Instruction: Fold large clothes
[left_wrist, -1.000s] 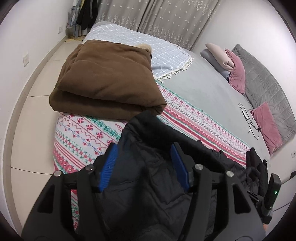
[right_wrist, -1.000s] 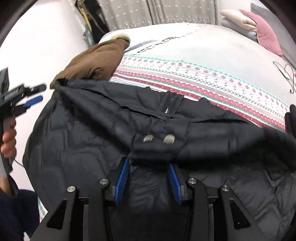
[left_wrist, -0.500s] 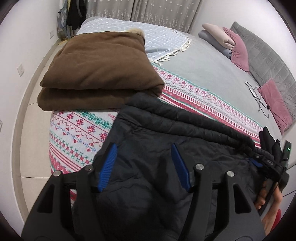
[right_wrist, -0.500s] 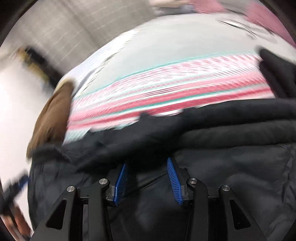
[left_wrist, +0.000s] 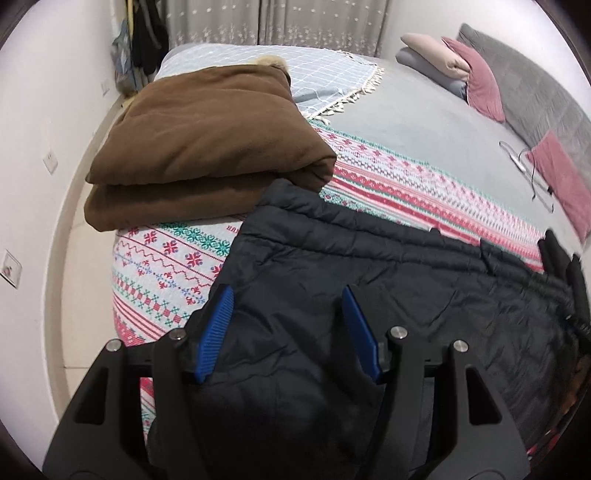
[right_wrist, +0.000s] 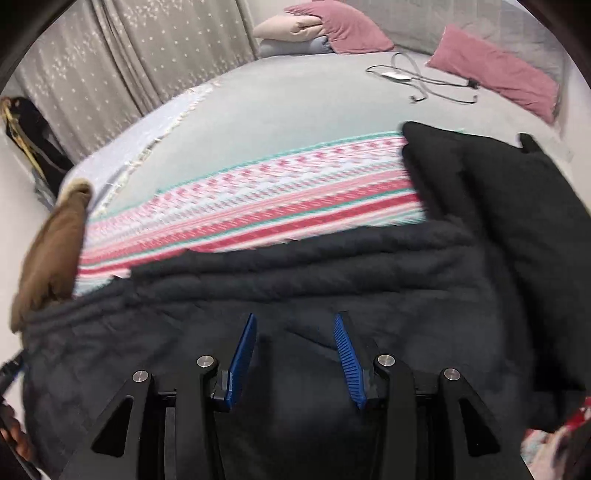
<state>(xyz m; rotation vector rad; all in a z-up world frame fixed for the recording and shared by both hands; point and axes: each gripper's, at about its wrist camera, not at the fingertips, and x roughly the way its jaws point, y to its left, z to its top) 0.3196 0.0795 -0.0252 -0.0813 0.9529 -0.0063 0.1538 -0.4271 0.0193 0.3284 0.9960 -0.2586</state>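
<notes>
A large black quilted jacket (left_wrist: 388, 288) lies across the near edge of the bed on a red, white and teal patterned blanket (left_wrist: 424, 177). My left gripper (left_wrist: 288, 295) is open, its blue pads spread just above the jacket's left part. The jacket also fills the lower half of the right wrist view (right_wrist: 332, 266), with a thicker black part (right_wrist: 498, 192) at the right. My right gripper (right_wrist: 293, 321) is open above the jacket, holding nothing.
A folded brown coat (left_wrist: 207, 140) lies on the bed's left corner, touching the jacket's far edge. Pillows (left_wrist: 472, 70) and a cable (right_wrist: 417, 81) lie on the grey sheet (left_wrist: 424, 110) farther back. The floor (left_wrist: 77, 236) drops off at the left.
The right gripper has swung to the right, now facing the jacket's right part and the pillows. The left view has shifted slightly; the jacket lies flatter along the bed edge.
</notes>
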